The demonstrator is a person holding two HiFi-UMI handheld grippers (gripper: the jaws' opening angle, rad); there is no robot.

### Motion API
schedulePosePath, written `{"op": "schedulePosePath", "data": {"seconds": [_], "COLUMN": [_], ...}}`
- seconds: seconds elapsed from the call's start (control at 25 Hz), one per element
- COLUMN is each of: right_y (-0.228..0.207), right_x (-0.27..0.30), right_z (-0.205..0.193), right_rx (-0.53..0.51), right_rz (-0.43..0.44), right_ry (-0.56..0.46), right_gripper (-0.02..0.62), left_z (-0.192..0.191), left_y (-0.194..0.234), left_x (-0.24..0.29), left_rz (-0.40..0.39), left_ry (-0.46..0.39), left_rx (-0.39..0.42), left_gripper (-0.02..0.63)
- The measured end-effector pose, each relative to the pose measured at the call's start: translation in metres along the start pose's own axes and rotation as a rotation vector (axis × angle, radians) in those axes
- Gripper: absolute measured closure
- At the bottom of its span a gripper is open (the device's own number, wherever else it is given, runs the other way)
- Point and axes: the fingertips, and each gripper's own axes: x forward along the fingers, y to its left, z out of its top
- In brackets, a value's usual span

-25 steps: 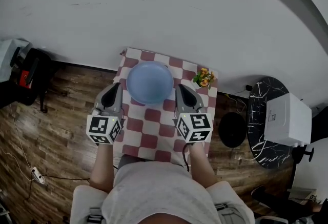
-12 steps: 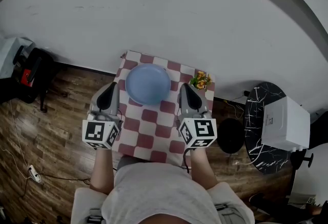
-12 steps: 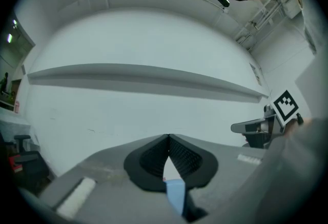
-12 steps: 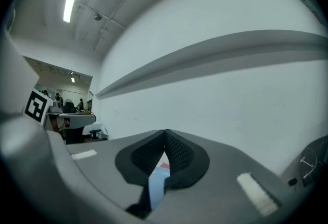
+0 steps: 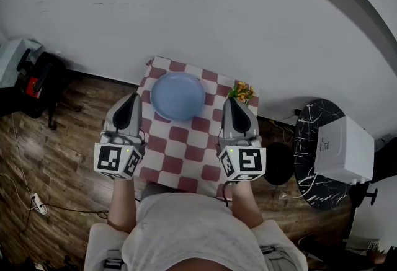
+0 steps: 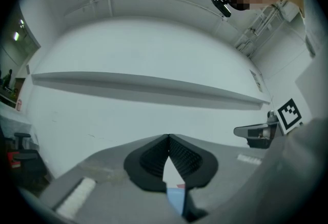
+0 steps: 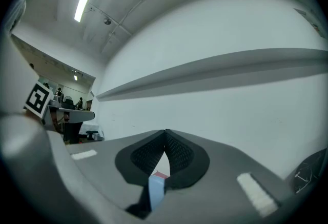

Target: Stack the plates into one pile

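A blue plate lies flat on the far half of a small table with a red-and-white check cloth, toward the wall, with flowers just beside it at the far right corner. From above it reads as one disc. Whether other plates lie under it cannot be told, and no other plate shows anywhere. The left gripper hangs over the table's left edge and the right gripper over the right side. Both point toward the wall, with the plate between and a little beyond their tips, touching neither. Each gripper's own view shows the ribbed pads pressed together at the tips with nothing caught in them. A sliver of blue and red seen through the slot beneath the tips is probably the plate and cloth lying below. The plate looks stiff, smooth and shallow, with a raised rim. It is probably light, but slick on the jaws, and may break if it is ceramic, which cannot be told. The rim seems the only place to take hold, one jaw over the lip and one under it, pinched firmly so the disc does not swing. A grip from each side on opposite edges would keep it level, and it should be set down gently.
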Motion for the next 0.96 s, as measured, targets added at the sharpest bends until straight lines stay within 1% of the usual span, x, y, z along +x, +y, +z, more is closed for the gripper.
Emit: {"op": "schedulePosePath", "data": {"seconds": [0.32, 0.6, 0.96], "right_y": [-0.003, -0.007, -0.008], "right_x": [-0.013, -0.021, -0.027], "right_z": [0.004, 0.005, 0.003], "right_rx": [-0.011, -0.015, -0.011], "right_rz": [0.001, 0.003, 0.014], "right_ry": [-0.012, -0.011, -0.009], "right_gripper": [0.595, 0.595, 0.595], "left_z": [0.009, 0.015, 0.017], "left_y": [-0.016, -0.023, -0.033], "left_x": [-0.005, -0.009, -0.008], "left_rz": [-0.01, 0.004, -0.005], "left_ry": [-0.037, -0.056, -0.056], "left_rx": [0.016, 0.027, 0.034], "left_gripper": [0.603, 0.603, 0.604]}}
